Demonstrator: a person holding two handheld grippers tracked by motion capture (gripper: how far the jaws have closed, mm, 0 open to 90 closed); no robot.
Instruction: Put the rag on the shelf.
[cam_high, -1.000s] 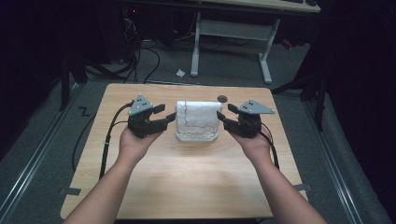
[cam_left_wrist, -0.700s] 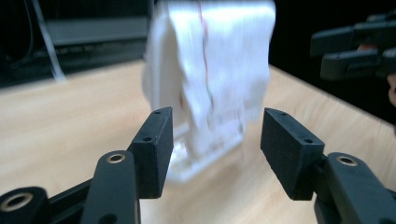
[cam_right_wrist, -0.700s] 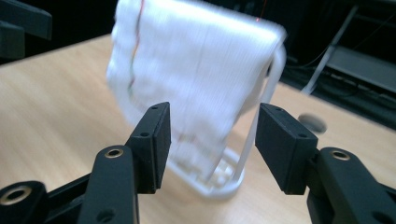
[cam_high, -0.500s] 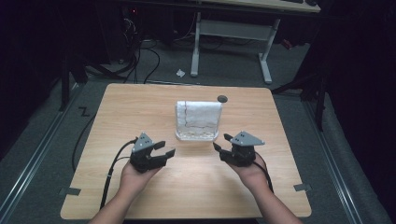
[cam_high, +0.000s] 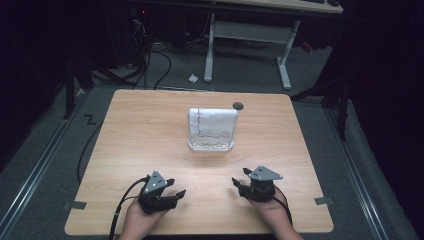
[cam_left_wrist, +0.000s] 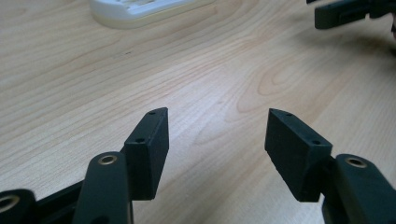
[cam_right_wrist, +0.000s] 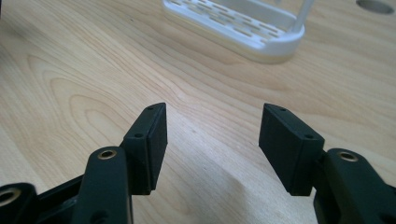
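A white stand (cam_high: 211, 146) with a slotted base sits at the table's middle and holds an upright white sheet (cam_high: 212, 124) marked by a dark crack-like line. My left gripper (cam_high: 172, 194) rests near the front edge at the left, open and holding nothing. My right gripper (cam_high: 240, 181) rests near the front edge at the right, also open and holding nothing. In the left gripper view the jaws (cam_left_wrist: 217, 114) stand wide apart over bare wood, with the stand's base (cam_left_wrist: 140, 7) far ahead. The right gripper view has its jaws (cam_right_wrist: 215, 108) apart and the slotted base (cam_right_wrist: 238, 28) ahead.
The wooden table (cam_high: 130, 150) has a small dark round hole (cam_high: 238, 105) behind the stand. The other gripper (cam_left_wrist: 345, 11) appears at the top right of the left gripper view. Cables and a white desk frame (cam_high: 247, 35) lie on the floor beyond the table.
Both grippers have drawn back from the sides of the white stand to the table's front edge. The stand stays in place.
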